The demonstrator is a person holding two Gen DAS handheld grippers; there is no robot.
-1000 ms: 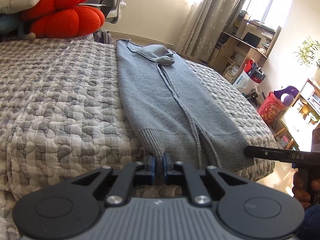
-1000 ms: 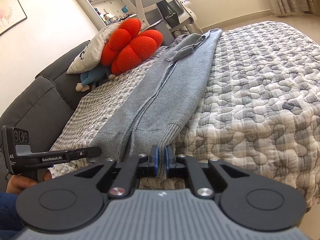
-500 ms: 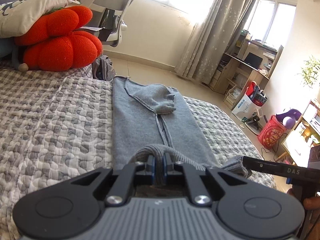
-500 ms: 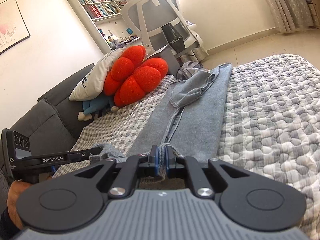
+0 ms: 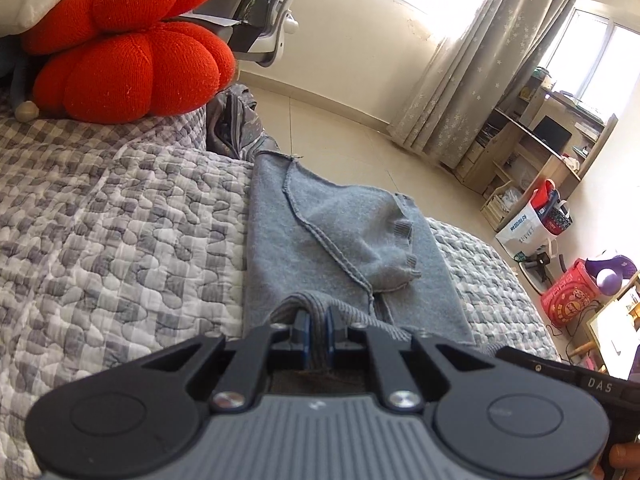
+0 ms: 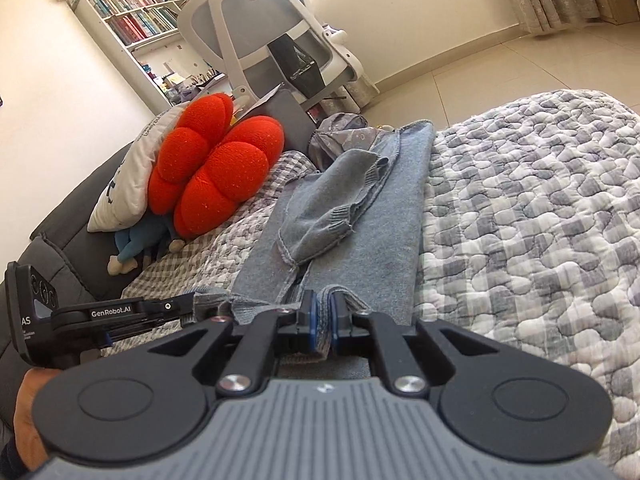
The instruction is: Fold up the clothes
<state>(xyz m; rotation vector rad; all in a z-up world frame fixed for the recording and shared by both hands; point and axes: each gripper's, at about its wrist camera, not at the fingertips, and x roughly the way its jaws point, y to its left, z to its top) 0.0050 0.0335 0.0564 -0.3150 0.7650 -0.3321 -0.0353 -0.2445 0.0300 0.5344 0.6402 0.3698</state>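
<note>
A grey knit sweater (image 5: pixel 340 240) lies lengthwise on the quilted bed (image 5: pixel 120 240), sleeves folded in over its middle. My left gripper (image 5: pixel 318 330) is shut on the ribbed hem, which is lifted and doubled over the lower body toward the collar. In the right wrist view the same sweater (image 6: pixel 360 216) stretches away, and my right gripper (image 6: pixel 322 316) is shut on the hem's other corner. The left gripper (image 6: pixel 188 310) shows there at the left, with cloth in its tip. The right gripper's body (image 5: pixel 560 372) crosses the lower right of the left wrist view.
An orange pumpkin-shaped cushion (image 6: pixel 212 168) and a white pillow (image 6: pixel 128 184) sit at the bed's head beside a dark sofa (image 6: pixel 60 240). A white office chair (image 6: pixel 264 40) stands beyond. Desk, bags and a red basket (image 5: pixel 572 292) lie on the floor to the right.
Both grippers have carried the hem up off the bed's near edge and forward over the sweater toward the collar. The garment's visible length has shortened by about half.
</note>
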